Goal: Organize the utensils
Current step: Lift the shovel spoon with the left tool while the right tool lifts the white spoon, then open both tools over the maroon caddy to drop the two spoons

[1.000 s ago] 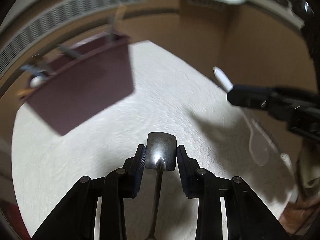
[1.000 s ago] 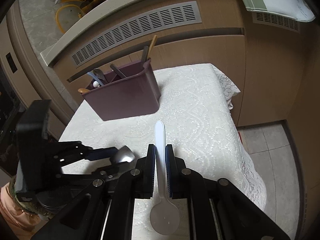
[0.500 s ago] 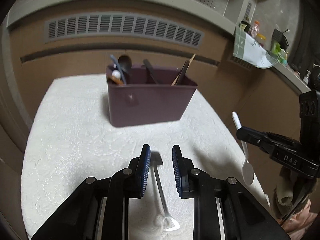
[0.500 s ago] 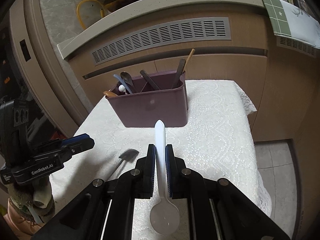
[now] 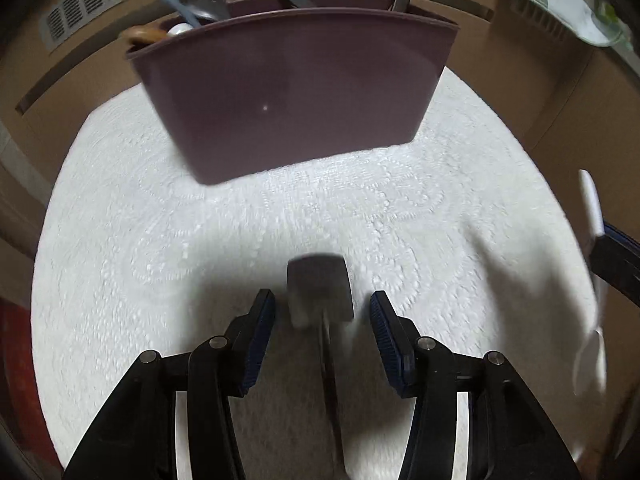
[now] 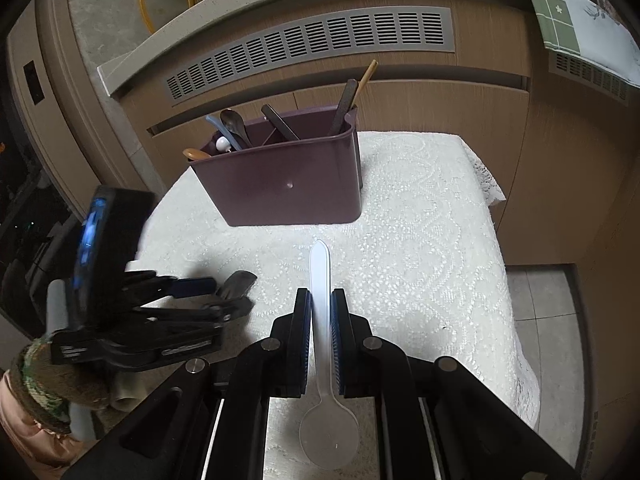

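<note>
Metal spatula [image 5: 320, 292], stiff and slick, lies before the caddy [image 5: 296, 88] between the just-opened left gripper [image 5: 322, 314] jaws, best pinched mid-handle; right gripper [image 6: 321, 316] clamps the light plastic spoon [image 6: 322, 320].

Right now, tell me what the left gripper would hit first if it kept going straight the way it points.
Probably the metal spatula lying on the white tablecloth. It sits between the left gripper's open jaws, which have just been opening. Depth is unclear.
</note>
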